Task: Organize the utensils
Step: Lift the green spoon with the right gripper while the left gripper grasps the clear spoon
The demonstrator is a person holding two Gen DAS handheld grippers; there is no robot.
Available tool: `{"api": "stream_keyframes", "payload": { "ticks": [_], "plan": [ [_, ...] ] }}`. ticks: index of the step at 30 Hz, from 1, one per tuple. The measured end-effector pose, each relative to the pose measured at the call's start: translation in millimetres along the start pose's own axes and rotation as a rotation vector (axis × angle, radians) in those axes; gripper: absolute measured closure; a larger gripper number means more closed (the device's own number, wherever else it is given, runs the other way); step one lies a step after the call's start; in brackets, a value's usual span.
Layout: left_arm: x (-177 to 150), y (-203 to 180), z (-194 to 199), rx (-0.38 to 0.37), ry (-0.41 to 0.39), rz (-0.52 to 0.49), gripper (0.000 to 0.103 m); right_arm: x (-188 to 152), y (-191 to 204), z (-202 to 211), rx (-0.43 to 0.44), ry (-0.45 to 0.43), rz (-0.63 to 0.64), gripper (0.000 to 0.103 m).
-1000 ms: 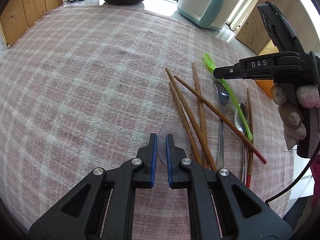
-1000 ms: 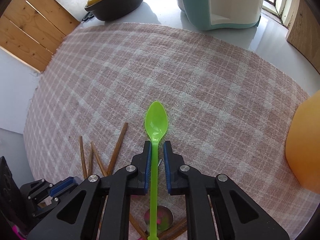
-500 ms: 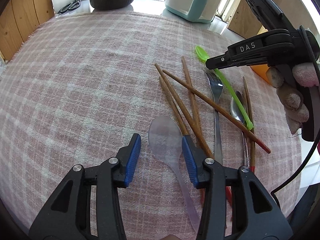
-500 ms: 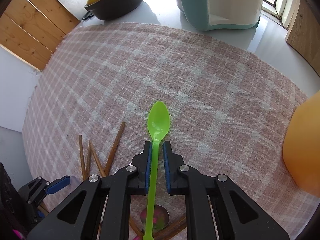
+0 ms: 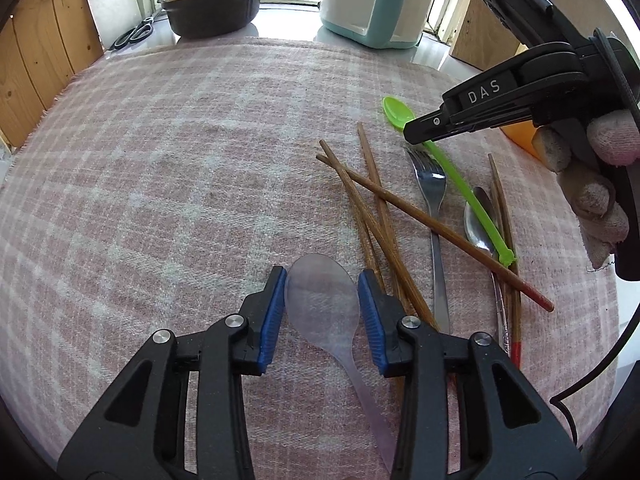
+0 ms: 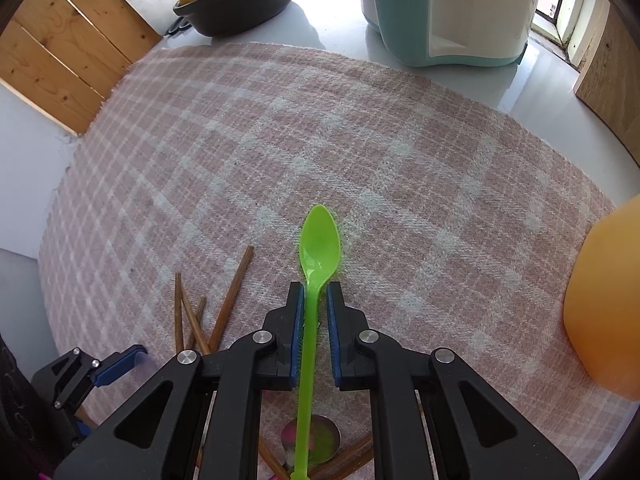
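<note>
Chopsticks point(image 5: 376, 216), fork point(image 5: 434, 208), spoons point(image 5: 476, 224) piled right on cloth point(image 5: 180, 168); pot point(image 5: 216, 4), appliance point(image 5: 376, 0) far.

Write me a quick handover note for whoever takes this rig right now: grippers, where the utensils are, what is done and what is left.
Left gripper: open, fingers either side of the clear plastic spoon, which lies flat on the plaid cloth; not gripped.
Right gripper: straddles the neck of the green spoon; a small gap shows at each pad, so not clamped.
Pile: wooden chopsticks, crossed, a metal fork and a metal spoon lie jumbled together, with the green spoon's handle over them.
Done: nothing looks sorted yet.
Left: close on both spoons, then sort the spoons, fork and chopsticks into groups.
</note>
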State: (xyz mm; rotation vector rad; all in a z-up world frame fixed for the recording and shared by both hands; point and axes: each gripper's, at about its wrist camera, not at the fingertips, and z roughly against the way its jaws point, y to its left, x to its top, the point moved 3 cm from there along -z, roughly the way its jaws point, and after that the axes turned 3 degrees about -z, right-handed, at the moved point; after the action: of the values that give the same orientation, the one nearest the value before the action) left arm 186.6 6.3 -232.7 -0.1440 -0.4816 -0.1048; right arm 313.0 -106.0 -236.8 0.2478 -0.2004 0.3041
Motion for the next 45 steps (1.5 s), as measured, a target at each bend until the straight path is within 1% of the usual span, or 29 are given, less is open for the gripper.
{"api": "stream_keyframes", "payload": {
  "ticks": [1, 4, 11, 17, 22, 27, 34, 39, 45],
  "plan": [
    [-0.5, 2.0, 1.0, -0.005, 0.002, 0.012, 0.066, 0.2, 0.6, -0.1, 0.005, 0.001, 0.001, 0.096],
    [-3.1, 9.4, 6.1, -0.015, 0.003, 0.039, 0.066, -0.2, 0.3, 2.3, 0.014, -0.005, 0.0, 0.097],
    [-2.3, 20.7, 19.3, 0.0, -0.026, 0.069, 0.066, -0.9, -2.4, 12.6, 0.032, -0.029, 0.003, 0.098],
    [-0.8, 25.4, 34.1, 0.018, -0.055, 0.071, 0.066, -3.1, -6.5, 20.9, 0.044, -0.049, -0.005, 0.098],
    [2.5, 24.6, 48.3, 0.022, -0.084, 0.07, 0.066, -6.8, -9.2, 39.2, 0.056, -0.088, -0.006, 0.098],
    [8.8, 17.2, 64.7, 0.014, -0.121, 0.064, 0.067, -11.7, -8.2, 62.6, 0.064, -0.134, 0.009, 0.098],
    [26.5, 0.8, 84.3, 0.007, -0.175, 0.044, 0.067, -17.3, -14.4, 97.2, 0.076, -0.197, 0.018, 0.098],
    [41.0, -14.4, 97.7, 0.004, -0.224, 0.033, 0.067, -23.4, -25.3, 123.4, 0.077, -0.242, 0.024, 0.098],
    [54.5, -29.6, 110.0, 0.005, -0.258, 0.036, 0.067, -28.0, -35.0, 148.8, 0.088, -0.282, 0.038, 0.098]
  ]
}}
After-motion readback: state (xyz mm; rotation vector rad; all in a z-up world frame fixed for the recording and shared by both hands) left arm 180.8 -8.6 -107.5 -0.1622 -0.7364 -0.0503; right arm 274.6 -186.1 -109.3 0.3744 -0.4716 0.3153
